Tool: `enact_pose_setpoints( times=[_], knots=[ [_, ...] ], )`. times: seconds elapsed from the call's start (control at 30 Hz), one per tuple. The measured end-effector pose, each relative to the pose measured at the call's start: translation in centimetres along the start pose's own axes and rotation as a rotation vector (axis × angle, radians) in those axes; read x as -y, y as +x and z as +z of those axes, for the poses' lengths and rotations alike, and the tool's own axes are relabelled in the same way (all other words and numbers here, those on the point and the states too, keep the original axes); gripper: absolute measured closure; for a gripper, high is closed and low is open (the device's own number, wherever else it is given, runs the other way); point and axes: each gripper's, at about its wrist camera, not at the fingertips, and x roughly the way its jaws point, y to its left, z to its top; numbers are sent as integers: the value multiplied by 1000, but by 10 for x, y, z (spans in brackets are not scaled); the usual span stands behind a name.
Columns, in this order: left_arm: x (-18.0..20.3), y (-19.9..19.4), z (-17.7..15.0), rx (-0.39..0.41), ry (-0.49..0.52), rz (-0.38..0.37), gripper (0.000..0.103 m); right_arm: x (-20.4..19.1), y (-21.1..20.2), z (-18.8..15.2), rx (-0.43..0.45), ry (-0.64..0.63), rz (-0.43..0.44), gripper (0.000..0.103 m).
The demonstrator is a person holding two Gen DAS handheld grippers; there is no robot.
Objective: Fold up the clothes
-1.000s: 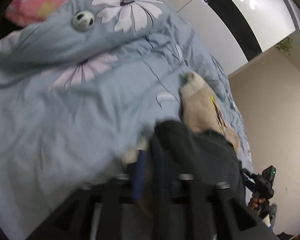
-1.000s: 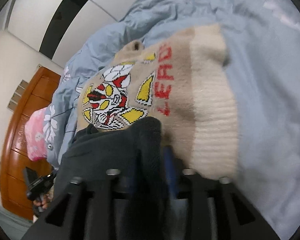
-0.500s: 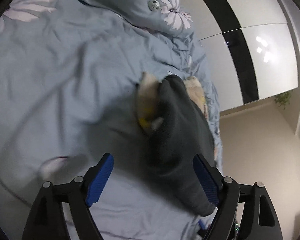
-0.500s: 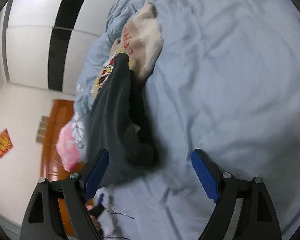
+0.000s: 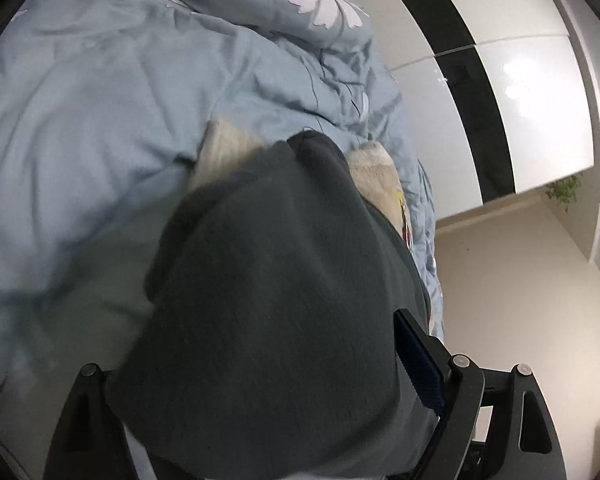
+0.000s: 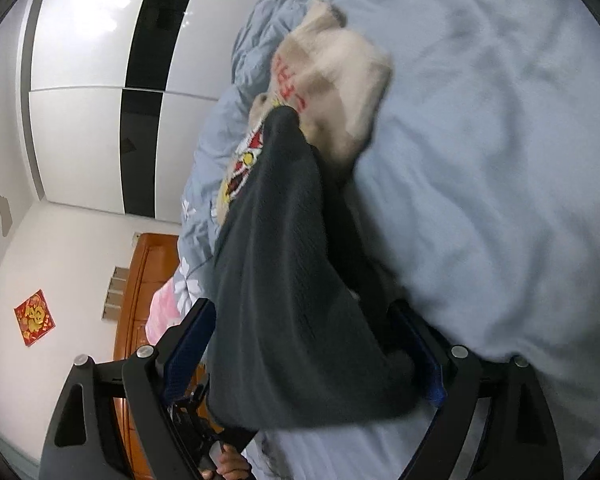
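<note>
The dark grey garment (image 5: 284,300) lies draped between the fingers of both claws, its far end resting on the cream knitted sweater (image 6: 340,76) with red lettering and a cartoon print, which sits ahead of the claws on the pale blue duvet (image 6: 500,160) covering the bed. The left claw (image 5: 260,380) stands wide: its right blue pad (image 5: 418,368) is clear of the cloth's edge and the cloth hides the left one, so nothing is pinched. The right claw (image 6: 320,348) is wide as well, with blue pads either side of the grey fabric and the cloth passing loosely between them. By my reading, the step in hand is regrasping or arranging the grey garment after laying it over the sweater, with the fold itself not yet finished. The next move seems to call for each claw to close on an edge or corner of the grey cloth, rather than on a thick bunch, then lift and carry it evenly so that the layers stay flat and the sweater beneath is not dragged. Beyond the bed, ahead and to the left of the right claw, are a pink pillow (image 6: 162,312) and a wooden headboard (image 6: 140,288).
</note>
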Motion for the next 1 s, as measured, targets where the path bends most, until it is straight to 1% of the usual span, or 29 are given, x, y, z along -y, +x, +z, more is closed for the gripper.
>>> enact_pose_setpoints(
  times=[0.03, 0.07, 0.1, 0.13, 0.17, 0.2, 0.23, 0.3, 0.37, 0.43, 0.5, 0.53, 0.6, 0.67, 0.7, 0.77, 0.8, 0.87, 0.93, 1.0],
  knots=[
    [-1, 0, 0, 3, -13, 7, 20, -2, 2, 1, 2, 1, -12, 16],
    [-1, -2, -1, 6, -27, 14, 22, -4, 4, 1, 3, 4, -28, 22],
    [-2, -4, -2, 11, -41, 21, 27, -3, 4, 2, 5, 12, -47, 27],
    [-2, -6, -3, 18, -55, 28, 33, -1, 3, 2, 4, 30, -68, 43],
    [0, -9, -3, 27, -66, 37, 36, 2, 2, 2, 2, 53, -87, 50],
    [4, -10, -2, 29, -69, 53, 40, 5, 0, 3, -3, 80, -86, 51],
    [10, -11, -1, 27, -67, 74, 44, 4, -1, 4, -10, 91, -86, 55],
    [22, -13, 1, 19, -63, 111, 51, -7, -4, 8, -25, 66, -112, 61],
    [34, -21, 2, 14, -60, 120, 54, -23, -9, 11, -43, 33, -117, 66],
    [47, -36, -2, 15, -45, 114, 55, -39, -20, 13, -50, 13, -110, 69],
    [55, -58, -14, 1, -14, 104, 56, -55, -37, 11, -53, -22, -97, 70],
    [54, -71, -23, -10, 1, 103, 56, -61, -49, 6, -58, -48, -95, 70],
    [45, -97, -43, -32, 27, 105, 56, -63, -71, -8, -71, -83, -96, 70],
    [21, -112, -63, -60, 3, 124, 56, -46, -92, -29, -97, -82, -114, 70],
    [8, -118, -74, -74, -15, 136, 56, -33, -99, -40, -116, -73, -138, 70],
    [-18, -118, -86, -99, -71, 147, 56, -6, -100, -60, -155, -34, -201, 70],
    [-30, -118, -92, -111, -102, 152, 56, 8, -100, -69, -165, -6, -214, 70],
    [-46, -116, -94, -115, -145, 132, 56, 29, -101, -79, -163, 53, -215, 70],
    [-52, -112, -93, -127, -153, 132, 55, 38, -102, -83, -153, 77, -202, 70],
    [-54, -107, -91, -134, -142, 138, 53, 40, -99, -82, -160, 70, -213, 69]
  ],
)
